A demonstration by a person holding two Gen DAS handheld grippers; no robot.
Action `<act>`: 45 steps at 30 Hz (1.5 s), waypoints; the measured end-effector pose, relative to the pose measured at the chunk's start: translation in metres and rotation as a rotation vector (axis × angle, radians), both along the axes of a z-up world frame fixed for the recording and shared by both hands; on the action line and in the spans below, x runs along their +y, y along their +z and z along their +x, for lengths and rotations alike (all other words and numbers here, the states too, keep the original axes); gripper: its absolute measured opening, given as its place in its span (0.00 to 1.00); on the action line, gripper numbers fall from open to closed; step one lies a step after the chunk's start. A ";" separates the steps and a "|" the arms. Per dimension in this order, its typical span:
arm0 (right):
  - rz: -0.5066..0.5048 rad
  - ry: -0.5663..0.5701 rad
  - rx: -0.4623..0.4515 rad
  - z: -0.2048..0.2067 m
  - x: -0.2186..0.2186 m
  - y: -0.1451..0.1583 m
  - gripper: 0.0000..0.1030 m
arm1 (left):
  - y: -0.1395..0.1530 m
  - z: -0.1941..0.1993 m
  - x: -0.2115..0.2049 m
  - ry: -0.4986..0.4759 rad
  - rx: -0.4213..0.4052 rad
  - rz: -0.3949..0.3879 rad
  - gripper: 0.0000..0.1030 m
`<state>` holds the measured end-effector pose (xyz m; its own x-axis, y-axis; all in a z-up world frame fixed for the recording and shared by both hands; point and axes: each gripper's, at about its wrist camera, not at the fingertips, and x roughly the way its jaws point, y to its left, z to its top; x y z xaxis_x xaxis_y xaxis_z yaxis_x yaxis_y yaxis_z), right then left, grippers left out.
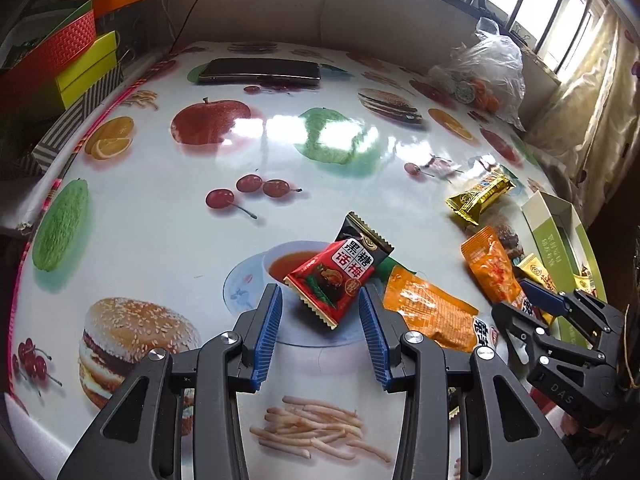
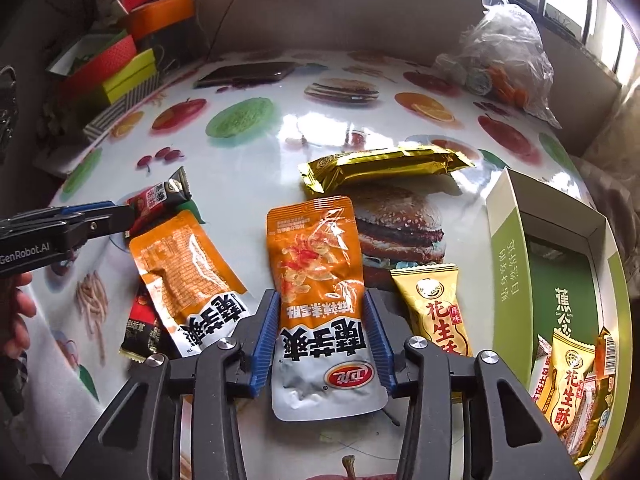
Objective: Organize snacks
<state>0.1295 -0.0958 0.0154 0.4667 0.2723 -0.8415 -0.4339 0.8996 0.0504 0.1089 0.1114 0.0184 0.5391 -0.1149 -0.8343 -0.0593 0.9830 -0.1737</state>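
Our right gripper (image 2: 322,316) has its blue pads against both long edges of the orange snack pouch (image 2: 320,280), clamped across its width near the silver end, with the pouch lying flat on the printed table (image 2: 260,148). We judge the pouch light, soft and slick: the foil buckles rather than resists, so a hold across the sealed lower part, where the film is flattest, looks safer than squeezing the puffed middle. The gripper tilts steeply down toward the table. At about 3 o'clock from the pouch stands the green box (image 2: 508,248) with peanut candy packs already inside, likely the destination. At 9 o'clock lies a second orange pouch (image 2: 188,276). Our left gripper (image 1: 320,312) hangs with its jaws apart around the red plum candy packet (image 1: 332,280), pads not touching it; that packet is small, crinkly and stiff at its serrated ends.
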 end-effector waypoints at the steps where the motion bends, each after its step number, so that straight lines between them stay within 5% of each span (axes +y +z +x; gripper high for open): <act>1: 0.001 -0.002 -0.001 0.000 0.000 0.000 0.38 | 0.000 0.002 -0.001 -0.012 -0.002 0.005 0.40; 17: 0.030 -0.017 0.002 0.000 -0.004 -0.001 0.38 | 0.009 0.020 -0.018 -0.155 -0.053 0.089 0.40; 24: 0.039 -0.021 0.003 -0.001 -0.004 0.000 0.38 | 0.002 0.028 -0.036 -0.293 -0.018 0.166 0.40; 45: 0.049 -0.022 0.003 -0.001 -0.006 0.000 0.39 | -0.009 0.047 -0.030 -0.228 0.002 0.169 0.35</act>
<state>0.1288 -0.1017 0.0158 0.4702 0.3027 -0.8290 -0.4139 0.9053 0.0957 0.1557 0.0813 0.0093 0.5138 -0.0921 -0.8530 0.1662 0.9861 -0.0063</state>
